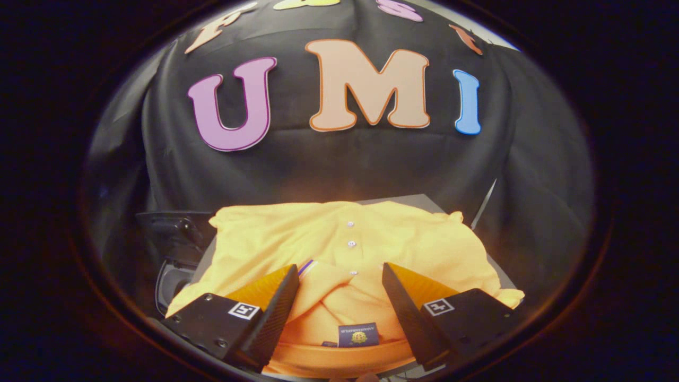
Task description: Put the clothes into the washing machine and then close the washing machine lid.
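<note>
Farthest to your left, past the shirt's edge, you see a dark machine part [177, 239] with a rounded opening below it; it may be the washing machine, but you cannot tell from here whether its lid is up or down.

Next comes the left finger [273, 313] of your hand-held gripper [339, 276], resting low over the cloth, its inner face angled toward the middle. A square marker sits on the block behind it.

Between the two fingers lies the yellow polo shirt [424, 239], spread flat on the grey counter [419, 201] with its collar [339, 302] nearest you. The collar opening sits right in the gap between the fingers, and a small dark label [358, 335] shows inside the neck. A row of white buttons [351, 243] runs away from you up the placket, just ahead of the fingertips. The shirt's body stretches beyond the fingers toward the back of the counter, and its sleeves spread out to either side.

Your gripper stands wide apart, the fingers flanking the collar without pressing on it; nothing is held.

Then the right finger [408, 313], mirroring the left, with its own marker behind it. The shirt's right sleeve edge peeks out beyond it, near the counter's right corner.
</note>
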A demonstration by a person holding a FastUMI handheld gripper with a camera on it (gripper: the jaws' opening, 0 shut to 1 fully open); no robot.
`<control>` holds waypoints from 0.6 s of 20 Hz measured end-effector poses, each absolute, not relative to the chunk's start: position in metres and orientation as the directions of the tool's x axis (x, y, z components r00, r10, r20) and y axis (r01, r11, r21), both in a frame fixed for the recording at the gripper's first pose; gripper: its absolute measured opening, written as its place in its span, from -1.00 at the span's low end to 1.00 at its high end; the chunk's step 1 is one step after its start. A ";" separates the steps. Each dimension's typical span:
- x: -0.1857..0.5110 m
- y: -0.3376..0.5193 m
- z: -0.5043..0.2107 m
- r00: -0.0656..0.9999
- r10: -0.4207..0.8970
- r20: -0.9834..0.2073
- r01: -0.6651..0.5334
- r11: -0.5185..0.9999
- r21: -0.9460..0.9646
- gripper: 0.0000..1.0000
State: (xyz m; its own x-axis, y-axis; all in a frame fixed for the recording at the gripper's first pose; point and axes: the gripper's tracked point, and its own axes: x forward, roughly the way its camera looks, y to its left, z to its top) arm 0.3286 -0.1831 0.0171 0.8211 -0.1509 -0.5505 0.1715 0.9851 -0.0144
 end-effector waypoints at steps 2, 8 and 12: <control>0.330 -0.182 0.016 0.817 -0.152 -0.556 0.159 0.987 -0.035 0.96; 0.336 -0.178 0.012 0.834 -0.154 -0.530 0.170 0.985 -0.020 0.20; 0.333 -0.165 0.021 0.838 -0.199 -0.508 0.188 0.979 -0.074 -0.72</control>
State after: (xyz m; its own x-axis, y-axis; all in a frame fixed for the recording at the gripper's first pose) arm 0.3325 -0.1649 0.0210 0.8382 -0.1988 -0.5078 0.1877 0.9795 -0.0735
